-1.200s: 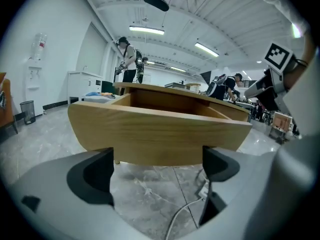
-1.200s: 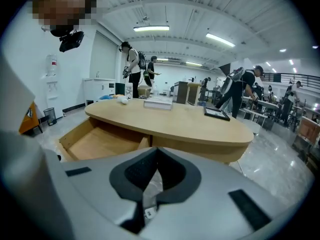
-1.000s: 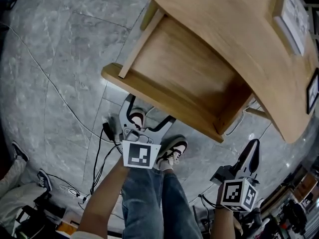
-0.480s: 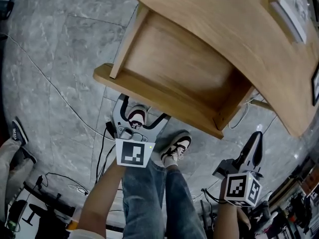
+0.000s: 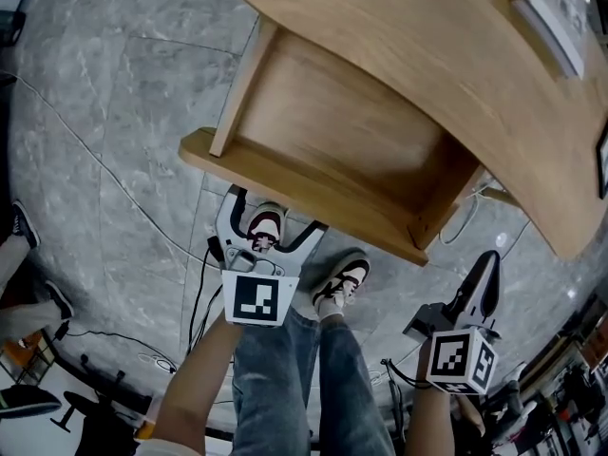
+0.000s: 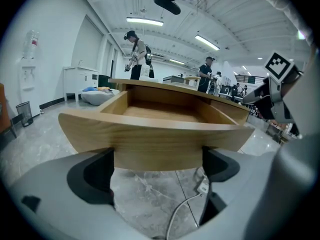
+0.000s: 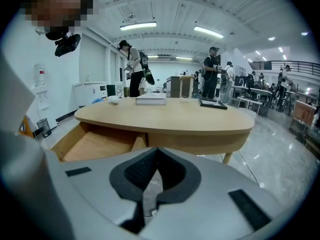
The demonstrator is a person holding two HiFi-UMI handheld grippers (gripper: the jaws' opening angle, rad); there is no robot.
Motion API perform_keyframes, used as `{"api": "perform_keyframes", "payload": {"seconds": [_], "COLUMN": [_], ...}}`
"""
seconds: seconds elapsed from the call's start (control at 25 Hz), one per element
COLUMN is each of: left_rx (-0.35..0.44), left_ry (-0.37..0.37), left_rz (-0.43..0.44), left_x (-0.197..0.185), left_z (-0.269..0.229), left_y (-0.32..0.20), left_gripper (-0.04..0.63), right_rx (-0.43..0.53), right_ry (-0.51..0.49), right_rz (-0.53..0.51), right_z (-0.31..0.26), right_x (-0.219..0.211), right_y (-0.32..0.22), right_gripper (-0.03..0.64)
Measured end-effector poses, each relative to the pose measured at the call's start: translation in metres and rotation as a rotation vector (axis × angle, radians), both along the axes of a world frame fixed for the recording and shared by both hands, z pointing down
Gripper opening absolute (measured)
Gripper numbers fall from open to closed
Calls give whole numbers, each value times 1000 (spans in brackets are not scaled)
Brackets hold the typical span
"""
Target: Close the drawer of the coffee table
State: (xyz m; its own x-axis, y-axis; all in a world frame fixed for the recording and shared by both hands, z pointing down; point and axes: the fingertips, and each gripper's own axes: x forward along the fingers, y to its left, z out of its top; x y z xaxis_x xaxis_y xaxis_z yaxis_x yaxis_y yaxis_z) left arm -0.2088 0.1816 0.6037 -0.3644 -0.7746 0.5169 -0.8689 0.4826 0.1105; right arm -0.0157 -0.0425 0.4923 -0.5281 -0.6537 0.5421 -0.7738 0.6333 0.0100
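The oval wooden coffee table (image 5: 427, 55) has its drawer (image 5: 332, 131) pulled far out and empty. The drawer's curved front panel (image 5: 294, 193) faces me. My left gripper (image 5: 275, 212) is open just in front of and slightly below that panel. In the left gripper view the panel (image 6: 155, 134) fills the space above the spread jaws of the left gripper (image 6: 157, 169), with nothing gripped. My right gripper (image 5: 483, 278) is shut and empty, off to the right of the drawer's corner. In the right gripper view the right gripper (image 7: 150, 181) looks at the table (image 7: 170, 116) and the open drawer (image 7: 95, 146).
My legs in jeans and two shoes (image 5: 337, 283) stand below the drawer front. Cables (image 5: 195, 293) trail over the grey marble floor. A book (image 5: 551, 17) and a dark frame (image 5: 600, 164) lie on the table top. People (image 6: 137, 54) stand beyond the table.
The head view has drifted a little, so the table sits slightly differently in the picture. Both grippers keep about the same places, and the drawer stays pulled out.
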Motion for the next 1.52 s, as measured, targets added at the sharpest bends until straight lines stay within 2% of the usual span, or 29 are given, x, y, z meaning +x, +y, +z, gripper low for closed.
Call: {"api": "perform_keyframes", "payload": {"seconds": [0.92, 1.24, 1.36, 1.52], "left_rx": [-35, -45, -48, -58], "left_ry": [-11, -45, -28, -44], "left_rz": [23, 46, 30, 47], "left_x": [-2, -10, -12, -26], "left_z": [-29, -35, -39, -36], "left_y": [-7, -14, -19, -37], "left_gripper": [552, 545, 544, 543], "right_rx": [-32, -45, -45, -47], "right_ry": [-21, -18, -19, -14], "right_rz": [60, 81, 84, 86], "right_z": [5, 8, 4, 9], "right_x": [-4, 3, 3, -5], "right_y": [-9, -10, -15, -30], "right_gripper": [0, 0, 0, 0]}}
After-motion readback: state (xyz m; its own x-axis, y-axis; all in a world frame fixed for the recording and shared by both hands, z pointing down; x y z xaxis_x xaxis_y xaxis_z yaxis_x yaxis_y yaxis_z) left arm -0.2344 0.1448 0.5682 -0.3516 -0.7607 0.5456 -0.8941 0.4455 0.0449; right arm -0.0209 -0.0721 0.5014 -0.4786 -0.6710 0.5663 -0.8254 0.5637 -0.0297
